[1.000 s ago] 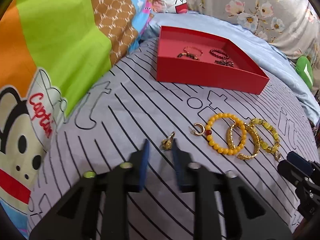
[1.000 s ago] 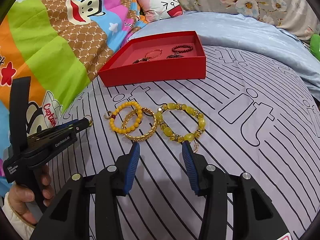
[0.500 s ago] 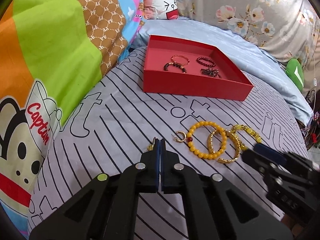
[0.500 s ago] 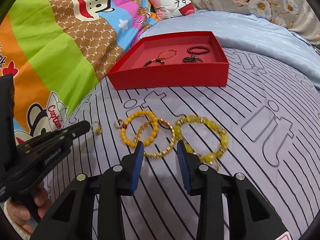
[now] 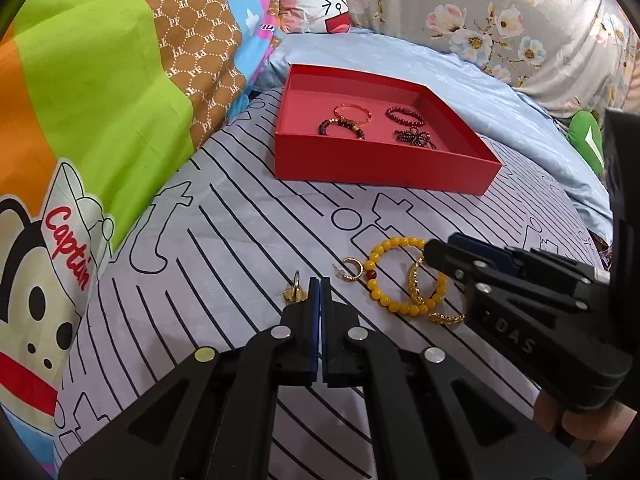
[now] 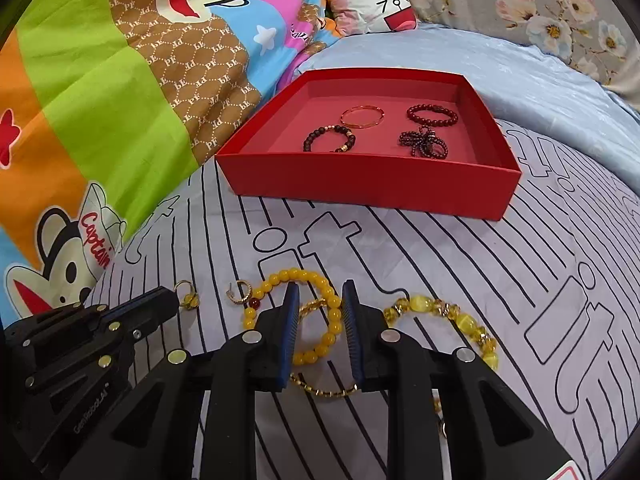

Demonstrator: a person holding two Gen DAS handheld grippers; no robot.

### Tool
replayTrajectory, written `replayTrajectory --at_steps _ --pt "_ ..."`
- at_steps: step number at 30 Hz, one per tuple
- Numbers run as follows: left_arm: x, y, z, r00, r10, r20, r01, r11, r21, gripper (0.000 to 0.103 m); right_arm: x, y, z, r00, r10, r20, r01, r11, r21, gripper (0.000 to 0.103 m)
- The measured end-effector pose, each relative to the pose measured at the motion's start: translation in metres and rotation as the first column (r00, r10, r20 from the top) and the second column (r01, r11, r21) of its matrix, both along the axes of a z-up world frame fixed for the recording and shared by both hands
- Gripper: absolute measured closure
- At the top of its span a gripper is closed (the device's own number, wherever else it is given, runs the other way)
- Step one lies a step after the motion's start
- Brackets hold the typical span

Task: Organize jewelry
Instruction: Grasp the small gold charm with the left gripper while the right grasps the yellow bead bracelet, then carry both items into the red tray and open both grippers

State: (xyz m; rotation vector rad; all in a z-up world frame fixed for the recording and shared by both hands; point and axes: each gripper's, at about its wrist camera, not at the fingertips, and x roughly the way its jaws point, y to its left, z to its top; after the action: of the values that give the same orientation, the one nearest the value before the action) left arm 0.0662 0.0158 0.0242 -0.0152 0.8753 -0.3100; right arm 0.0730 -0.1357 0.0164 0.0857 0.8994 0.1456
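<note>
The striped bedsheet (image 6: 460,264) is carrying a red tray (image 6: 372,184) at twelve o'clock, four bracelets lying inside. The right tool (image 6: 320,300), jaws partly open, is straddling the gold bangle (image 6: 316,305) and yellow bead bracelet (image 6: 332,312). The left tool (image 5: 319,286) is sitting pressed closed, empty, a gold ring (image 5: 295,291) just beside its tip at nine o'clock.

Red tray (image 6: 372,188) with a pinkish floor sits far on the pale lilac bedsheet (image 6: 440,248) with black line doodles. Near: orange-yellow bead bracelet (image 5: 384,300), gold bangle (image 5: 414,284). Left quilt (image 6: 100,100) is lime, orange, brown monogram, cartoon monkey.
</note>
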Motion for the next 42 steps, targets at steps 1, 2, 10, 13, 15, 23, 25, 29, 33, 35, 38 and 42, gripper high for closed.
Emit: replayTrajectory --at_steps 1,2,10,13,15,23,25,29,33,35,38,42 --pt "0.0 0.0 -0.001 1.0 -0.002 -0.003 0.002 1.0 -0.001 0.103 0.002 0.0 -0.001 1.0 0.002 -0.003 -0.002 1.0 -0.004 0.084" --pt "0.0 -0.001 -0.001 1.0 -0.003 -0.004 0.003 1.0 0.001 0.103 0.004 0.001 -0.003 1.0 0.004 -0.005 -0.004 1.0 -0.007 0.084" --pt "0.001 0.0 -0.003 1.0 -0.007 -0.014 0.007 1.0 -0.002 0.103 0.007 0.002 -0.007 1.0 0.017 -0.015 -0.017 0.999 -0.027 0.096" --pt "0.002 0.0 -0.003 1.0 -0.004 -0.019 0.004 1.0 -0.005 0.103 0.004 0.0 -0.003 1.0 0.014 -0.006 -0.014 1.0 -0.017 0.096" --pt "0.001 0.001 -0.002 1.0 -0.005 -0.02 0.004 1.0 -0.01 0.103 -0.001 -0.002 0.006 1.0 0.015 0.013 -0.015 1.0 -0.008 0.096" --pt "-0.004 -0.006 0.022 0.999 -0.052 0.001 0.052 0.999 -0.012 0.103 -0.017 -0.01 0.056 0.996 0.027 0.089 -0.026 1.0 -0.013 0.096" --pt "-0.001 -0.009 0.033 0.997 -0.07 0.008 0.07 0.997 -0.017 0.103 -0.018 -0.015 0.069 0.994 0.026 0.106 -0.024 1.0 -0.02 0.096" --pt "0.012 -0.017 0.058 0.993 -0.11 0.036 0.111 0.993 -0.029 0.103 -0.012 -0.028 0.098 0.99 0.019 0.143 -0.016 1.0 -0.025 0.096" --pt "0.04 -0.032 0.091 0.986 -0.149 0.079 0.153 0.987 -0.043 0.103 0.014 -0.043 0.123 0.984 0.004 0.179 0.001 0.999 -0.032 0.096" --pt "0.059 -0.042 0.103 0.981 -0.165 0.099 0.17 0.985 -0.044 0.103 0.03 -0.048 0.13 0.983 -0.002 0.184 0.007 1.0 -0.03 0.096" --pt "0.092 -0.06 0.114 0.977 -0.177 0.12 0.181 0.983 -0.026 0.103 0.067 -0.056 0.133 0.986 -0.007 0.169 0.009 1.0 -0.011 0.096" --pt "0.14 -0.081 0.115 0.974 -0.186 0.128 0.194 0.98 -0.051 0.103 0.114 -0.061 0.122 0.99 -0.02 0.143 0.018 1.0 0.01 0.096"
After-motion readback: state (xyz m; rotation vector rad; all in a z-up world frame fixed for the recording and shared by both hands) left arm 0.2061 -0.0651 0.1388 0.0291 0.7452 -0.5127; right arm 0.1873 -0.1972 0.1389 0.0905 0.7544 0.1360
